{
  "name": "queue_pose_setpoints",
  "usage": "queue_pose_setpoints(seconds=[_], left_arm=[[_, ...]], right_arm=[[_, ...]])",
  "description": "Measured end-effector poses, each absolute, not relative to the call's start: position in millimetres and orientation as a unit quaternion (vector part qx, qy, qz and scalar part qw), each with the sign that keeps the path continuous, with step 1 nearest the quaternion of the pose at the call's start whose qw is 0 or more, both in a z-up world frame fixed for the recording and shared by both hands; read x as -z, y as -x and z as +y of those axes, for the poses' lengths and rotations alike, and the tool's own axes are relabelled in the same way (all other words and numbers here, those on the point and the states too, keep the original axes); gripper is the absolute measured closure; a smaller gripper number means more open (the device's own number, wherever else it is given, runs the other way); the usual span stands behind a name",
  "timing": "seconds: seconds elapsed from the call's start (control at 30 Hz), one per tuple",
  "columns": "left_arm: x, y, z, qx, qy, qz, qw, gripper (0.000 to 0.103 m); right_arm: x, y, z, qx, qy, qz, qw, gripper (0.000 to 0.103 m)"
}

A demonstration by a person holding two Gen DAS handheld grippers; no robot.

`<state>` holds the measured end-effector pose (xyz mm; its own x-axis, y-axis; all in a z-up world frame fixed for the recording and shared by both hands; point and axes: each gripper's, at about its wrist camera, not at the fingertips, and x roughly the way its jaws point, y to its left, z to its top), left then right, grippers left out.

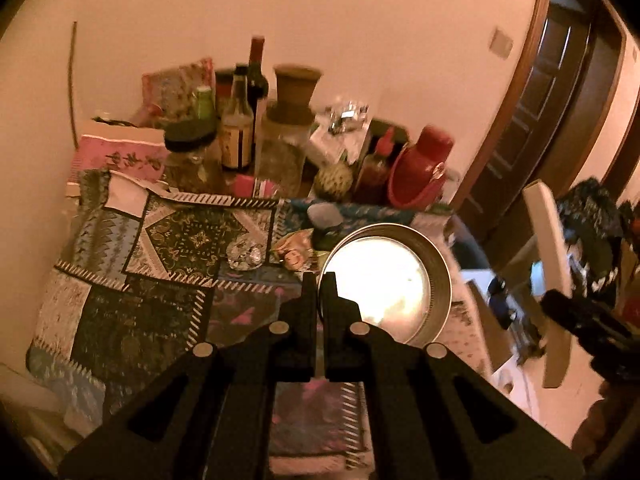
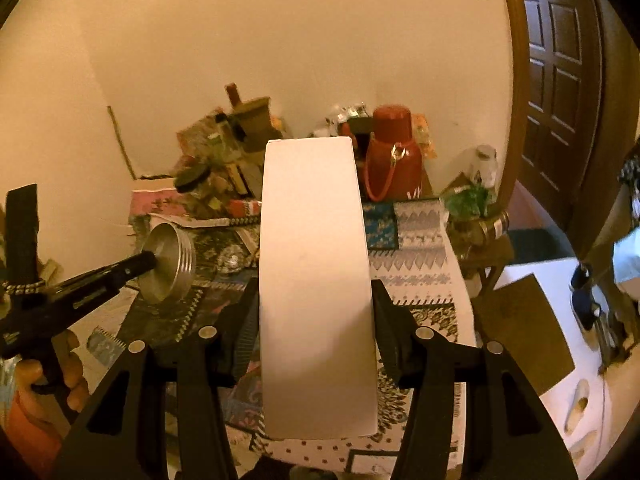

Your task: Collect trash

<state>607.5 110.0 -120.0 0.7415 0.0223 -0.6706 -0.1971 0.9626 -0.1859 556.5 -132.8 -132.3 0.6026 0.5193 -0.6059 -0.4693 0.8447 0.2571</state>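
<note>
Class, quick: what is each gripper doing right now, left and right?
Left gripper: closed on the rim of the metal bowl, bowl lifted.
Right gripper: fingers clamped on the white box.

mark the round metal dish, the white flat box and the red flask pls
Round metal dish (image 1: 436, 276), left wrist view: ribbed side wall.
White flat box (image 2: 314, 280), right wrist view: middle of its face.
Red flask (image 2: 394, 168), right wrist view: body.

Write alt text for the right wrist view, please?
The right gripper clamps a tall white box above a patterned tablecloth. At left, the left gripper grips a tilted metal bowl by its rim; a red flask stands behind.
</note>
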Motion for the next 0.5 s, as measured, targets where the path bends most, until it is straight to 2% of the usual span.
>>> queue_pose_setpoints(seconds=[0.5], left_arm=[[56,-512,75,-0.081,0.111,0.281,0.950,0.102]], right_arm=[[91,-492,-155,-0.313,-0.040,0.289,0.904,0.054]])
